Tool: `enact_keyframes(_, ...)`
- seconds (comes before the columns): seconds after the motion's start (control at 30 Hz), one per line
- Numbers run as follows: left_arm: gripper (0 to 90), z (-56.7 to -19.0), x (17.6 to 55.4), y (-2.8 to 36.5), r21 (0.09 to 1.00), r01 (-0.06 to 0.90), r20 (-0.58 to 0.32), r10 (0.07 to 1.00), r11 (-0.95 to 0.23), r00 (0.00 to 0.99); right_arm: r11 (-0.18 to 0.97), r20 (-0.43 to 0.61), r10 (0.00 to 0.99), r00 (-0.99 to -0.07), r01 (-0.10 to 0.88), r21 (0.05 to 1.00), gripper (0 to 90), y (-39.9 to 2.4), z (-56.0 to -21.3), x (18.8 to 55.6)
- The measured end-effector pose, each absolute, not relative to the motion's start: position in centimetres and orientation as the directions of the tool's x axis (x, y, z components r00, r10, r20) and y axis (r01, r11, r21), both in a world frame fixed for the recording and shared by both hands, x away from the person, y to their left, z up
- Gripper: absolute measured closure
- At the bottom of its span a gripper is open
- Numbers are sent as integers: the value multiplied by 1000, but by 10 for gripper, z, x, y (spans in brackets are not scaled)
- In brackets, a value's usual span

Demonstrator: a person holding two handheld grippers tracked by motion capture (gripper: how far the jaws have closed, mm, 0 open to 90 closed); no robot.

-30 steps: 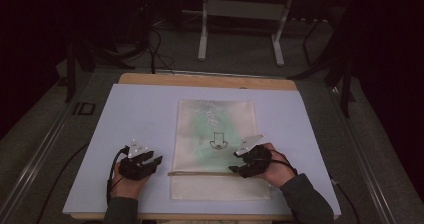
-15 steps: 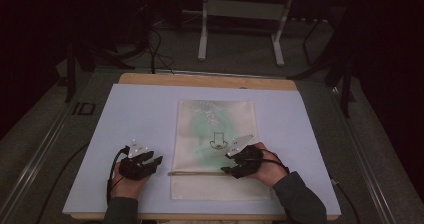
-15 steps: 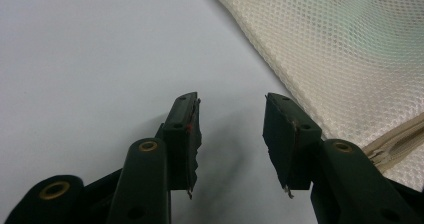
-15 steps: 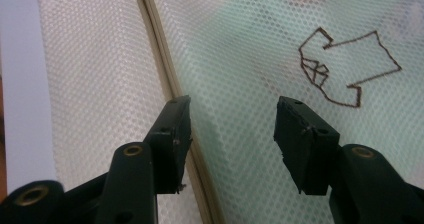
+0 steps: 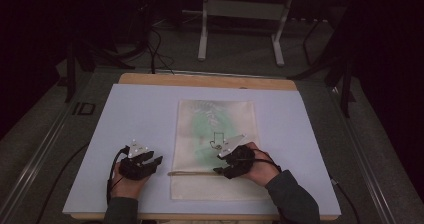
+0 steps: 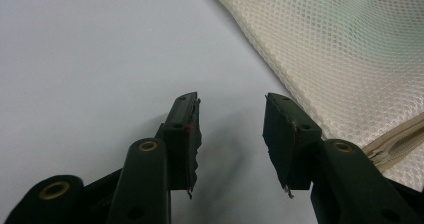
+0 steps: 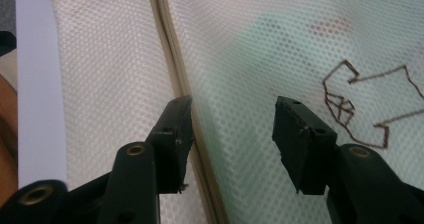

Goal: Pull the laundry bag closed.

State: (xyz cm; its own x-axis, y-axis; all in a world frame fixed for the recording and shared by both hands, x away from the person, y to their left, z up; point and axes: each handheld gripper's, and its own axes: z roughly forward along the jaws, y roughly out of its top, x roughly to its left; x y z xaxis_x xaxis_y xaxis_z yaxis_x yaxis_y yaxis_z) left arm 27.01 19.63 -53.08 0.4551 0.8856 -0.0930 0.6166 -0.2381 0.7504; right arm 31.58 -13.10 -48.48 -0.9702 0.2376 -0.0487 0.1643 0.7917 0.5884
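Note:
A white mesh bag [image 5: 215, 115] lies flat on the pale board, with a green thing [image 5: 200, 126] inside it and a brown stitched outline [image 5: 217, 141] on top. A tan zipper strip [image 5: 192, 173] crosses it near the front. My right gripper [image 5: 221, 170] hovers over the bag at the zipper [image 7: 170, 44]; its jaws stand apart and have just been closing, with bare mesh [image 7: 235, 84] between them and nothing pinched. My left gripper [image 5: 155, 162] rests open on the board, left of the bag [image 6: 340, 49], with nothing between its jaws.
The pale board [image 5: 125, 119] covers a wooden table whose far edge [image 5: 200, 79] shows behind it. A metal stand [image 5: 240, 34] and cables sit on the dark floor beyond. Bare board lies to the left and right of the bag.
My right hand has slid to the left across the bag, along the zipper strip. The left hand and the bag have stayed put.

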Motion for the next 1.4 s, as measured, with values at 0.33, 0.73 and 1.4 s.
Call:
enact_keyframes(0.33,570,-531,270,197,751,616,-92,886,-238,455,796,-45,205,-978,140,588,510,-113,-484,315)
enact_keyframes(0.73,569,-530,270,196,752,615,-91,886,-239,455,805,-43,166,-985,110,583,511,-96,-485,313)
enact_keyframes(1.4,569,-530,270,197,752,614,-89,886,-239,454,806,-20,107,-994,75,587,600,-59,-492,307)
